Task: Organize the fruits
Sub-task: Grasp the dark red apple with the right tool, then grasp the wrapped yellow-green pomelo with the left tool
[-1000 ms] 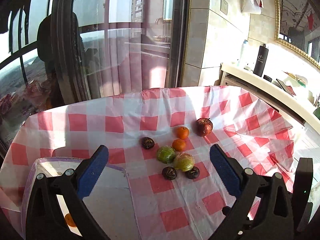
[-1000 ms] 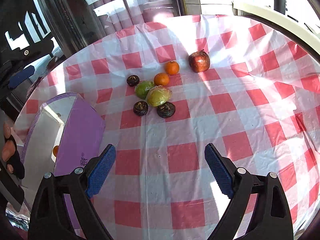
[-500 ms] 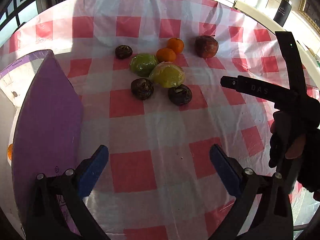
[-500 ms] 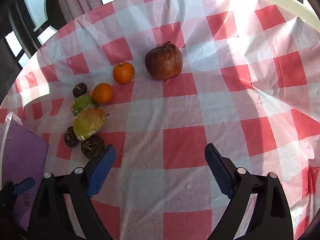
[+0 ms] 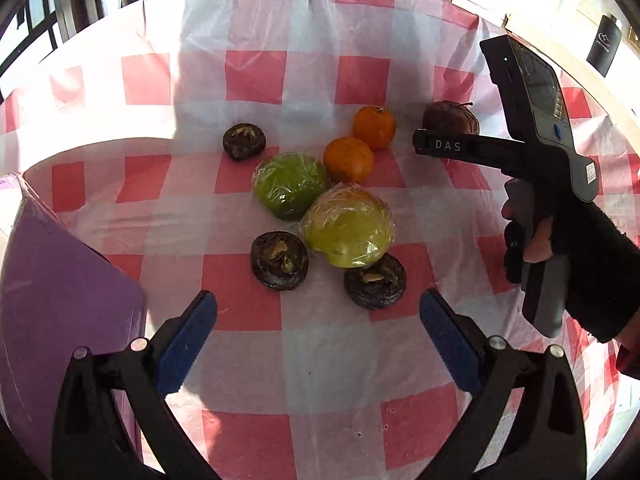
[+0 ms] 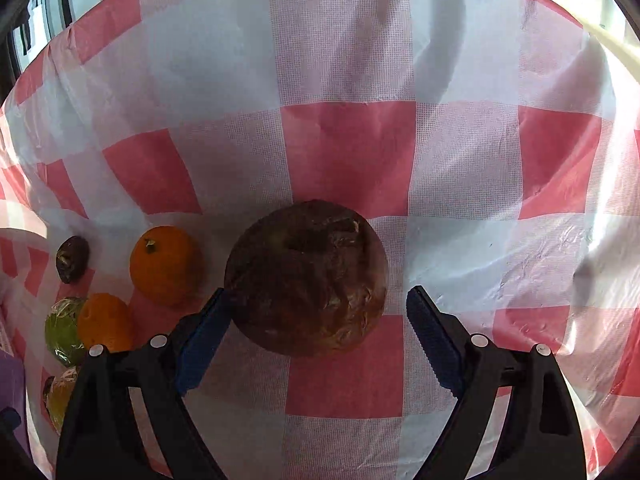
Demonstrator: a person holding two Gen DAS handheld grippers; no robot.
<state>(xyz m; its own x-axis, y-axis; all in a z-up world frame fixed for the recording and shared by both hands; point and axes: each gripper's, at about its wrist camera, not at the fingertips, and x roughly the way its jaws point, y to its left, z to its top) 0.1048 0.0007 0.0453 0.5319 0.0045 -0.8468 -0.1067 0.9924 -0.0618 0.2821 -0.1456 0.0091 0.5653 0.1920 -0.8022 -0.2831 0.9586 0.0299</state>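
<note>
A cluster of fruit lies on the red-and-white checked tablecloth [image 5: 256,72]: two oranges [image 5: 348,159], a wrapped green fruit [image 5: 289,190], a wrapped yellow-green fruit [image 5: 347,225], three dark wrinkled fruits [image 5: 279,260] and a dark red pomegranate [image 6: 306,280]. My right gripper [image 6: 316,328] is open with the pomegranate between its blue pads; the left pad is next to it, the right pad apart from it. My left gripper [image 5: 318,338] is open and empty, just short of the two nearest dark fruits. The right gripper's body shows in the left wrist view [image 5: 532,128], over the pomegranate [image 5: 450,118].
A purple-lidded container [image 5: 60,292] stands at the left edge of the table. A ledge with a black bottle [image 5: 604,46] runs along the far right. A window is behind the table.
Both grippers have moved forward and down toward the fruit. The right gripper has closed in around the pomegranate; the left has neared the dark fruits. Both stay open.
</note>
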